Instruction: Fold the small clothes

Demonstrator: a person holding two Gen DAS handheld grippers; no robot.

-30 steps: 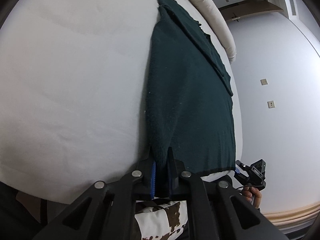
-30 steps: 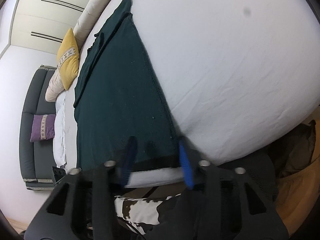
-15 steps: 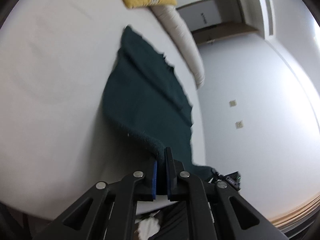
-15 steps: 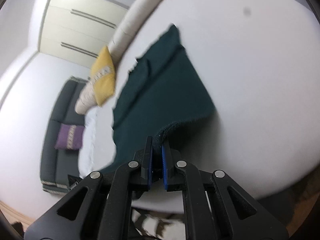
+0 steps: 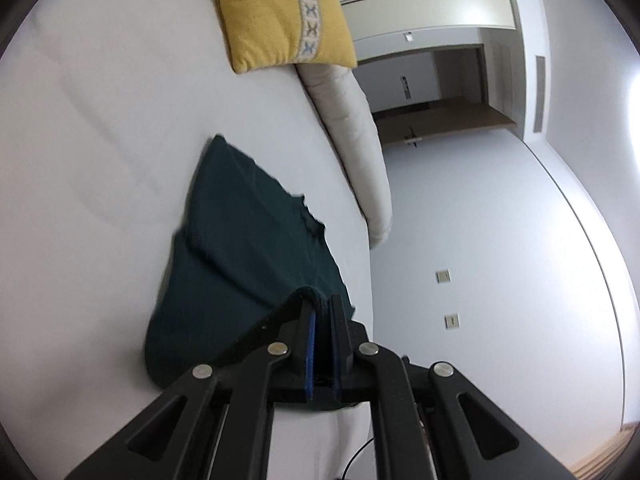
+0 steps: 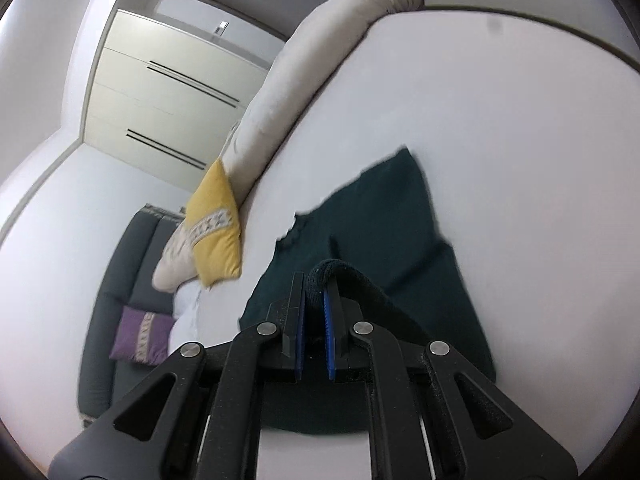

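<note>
no legible txt, no labels or brand marks, no nos. or signs anywhere

One dark green garment, two cushions

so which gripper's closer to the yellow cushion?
Left, probably. Both the left gripper and right gripper clamp the green garment; the yellow cushion looms larger in the left view.

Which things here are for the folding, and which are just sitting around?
For the folding:
dark green garment
left gripper, shut on its edge
right gripper, shut on its edge
white bed, under the garment

Just sitting around:
yellow cushion
cream bolster
purple cushion
grey sofa
</note>
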